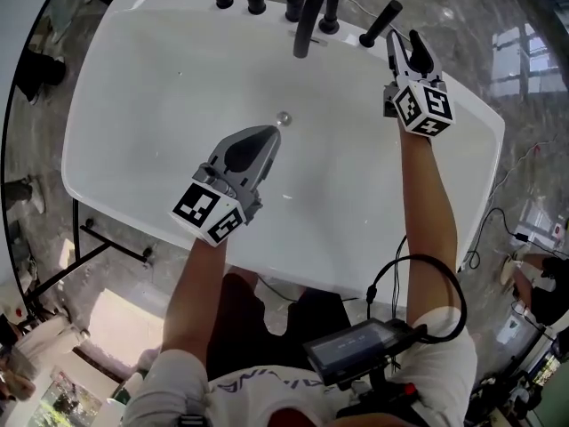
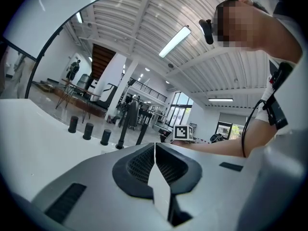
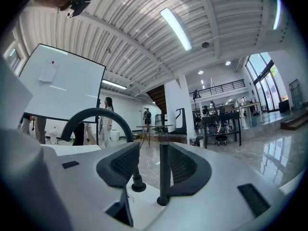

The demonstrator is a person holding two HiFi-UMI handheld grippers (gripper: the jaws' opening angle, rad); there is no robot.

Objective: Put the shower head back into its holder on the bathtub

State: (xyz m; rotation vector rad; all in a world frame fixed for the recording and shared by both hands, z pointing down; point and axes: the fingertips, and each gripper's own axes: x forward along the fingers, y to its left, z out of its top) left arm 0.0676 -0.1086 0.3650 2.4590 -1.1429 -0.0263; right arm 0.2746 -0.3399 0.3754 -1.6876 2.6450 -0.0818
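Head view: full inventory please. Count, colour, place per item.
bathtub: one, white, fills the middle of the view
faucet: one, black, arched, centre of the far rim
knobs: three, black, far rim, left of the faucet
shower head: one, black, tilted in its holder on the far rim, right of the faucet
drain: one, silver, tub floor
floor: grey marble, around the tub
stand: one, black, on the floor, near left of the tub
box with cable: one, black, at the person's waist
forearms: two, reaching over the near rim
left claw: grey, jaws together, empty, over the tub
right claw: grey, jaws apart, beside the shower head
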